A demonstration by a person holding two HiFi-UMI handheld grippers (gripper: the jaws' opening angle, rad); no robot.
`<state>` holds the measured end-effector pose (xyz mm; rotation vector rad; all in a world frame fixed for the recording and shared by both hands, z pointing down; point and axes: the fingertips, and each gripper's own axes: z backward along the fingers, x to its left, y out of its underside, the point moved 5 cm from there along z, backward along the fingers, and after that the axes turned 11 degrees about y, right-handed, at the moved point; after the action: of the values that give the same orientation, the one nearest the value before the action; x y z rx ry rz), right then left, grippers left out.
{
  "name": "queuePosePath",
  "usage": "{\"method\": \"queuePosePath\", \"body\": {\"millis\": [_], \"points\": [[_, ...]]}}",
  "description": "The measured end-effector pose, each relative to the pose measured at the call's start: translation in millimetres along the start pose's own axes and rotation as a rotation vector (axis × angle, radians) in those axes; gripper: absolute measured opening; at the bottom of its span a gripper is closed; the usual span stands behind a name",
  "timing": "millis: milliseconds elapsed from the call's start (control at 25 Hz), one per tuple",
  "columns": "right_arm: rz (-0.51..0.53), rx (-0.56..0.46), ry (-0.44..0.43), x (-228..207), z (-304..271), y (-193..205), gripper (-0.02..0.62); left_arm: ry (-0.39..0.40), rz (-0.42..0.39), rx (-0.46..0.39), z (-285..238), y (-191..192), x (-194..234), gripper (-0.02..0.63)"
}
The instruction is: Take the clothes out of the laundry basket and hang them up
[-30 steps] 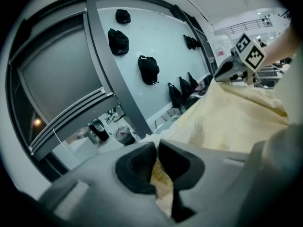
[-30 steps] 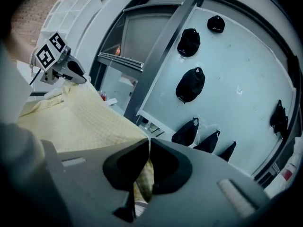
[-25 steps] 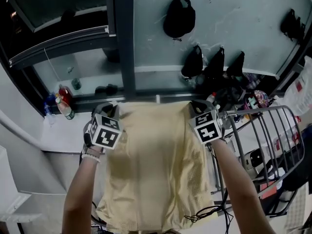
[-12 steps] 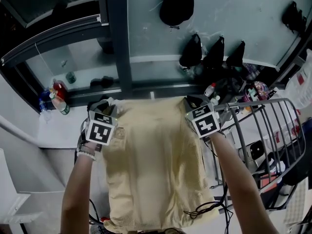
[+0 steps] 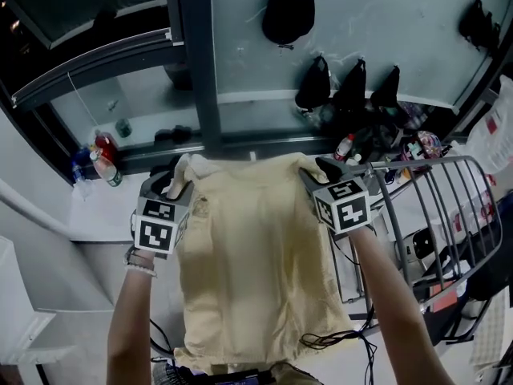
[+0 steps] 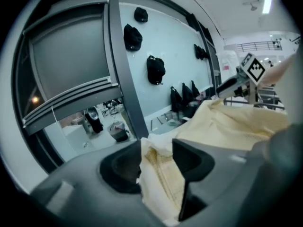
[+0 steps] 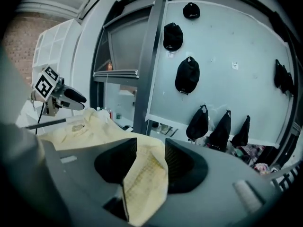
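Left gripper (image 6: 156, 151) and right gripper (image 7: 150, 156) have just been opening, the shirt (image 5: 256, 263) slack between their jaws, apparently already draped up.

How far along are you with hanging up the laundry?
Done: a pale yellow garment is out and spread wide. In hand: the left tool and right tool have just been opening, with the cloth between their jaws. Left: I can't tell whether it rests on the metal rack yet.
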<state>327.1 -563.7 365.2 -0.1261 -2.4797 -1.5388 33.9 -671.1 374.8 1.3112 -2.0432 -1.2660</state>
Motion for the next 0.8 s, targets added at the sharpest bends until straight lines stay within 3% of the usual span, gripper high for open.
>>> {"method": "queuePosePath", "body": {"millis": [320, 800], "points": [[-0.039, -0.119, -0.051, 25.0, 87.4, -7.0, 0.172, -0.046, -0.053, -0.112, 80.2, -22.6, -58.9, 0.176], [-0.059, -0.344, -0.309, 91.1, 255.2, -16.6, 0.17, -0.206, -0.035, -0.225, 256.4, -16.6, -176.5, 0.13]]}}
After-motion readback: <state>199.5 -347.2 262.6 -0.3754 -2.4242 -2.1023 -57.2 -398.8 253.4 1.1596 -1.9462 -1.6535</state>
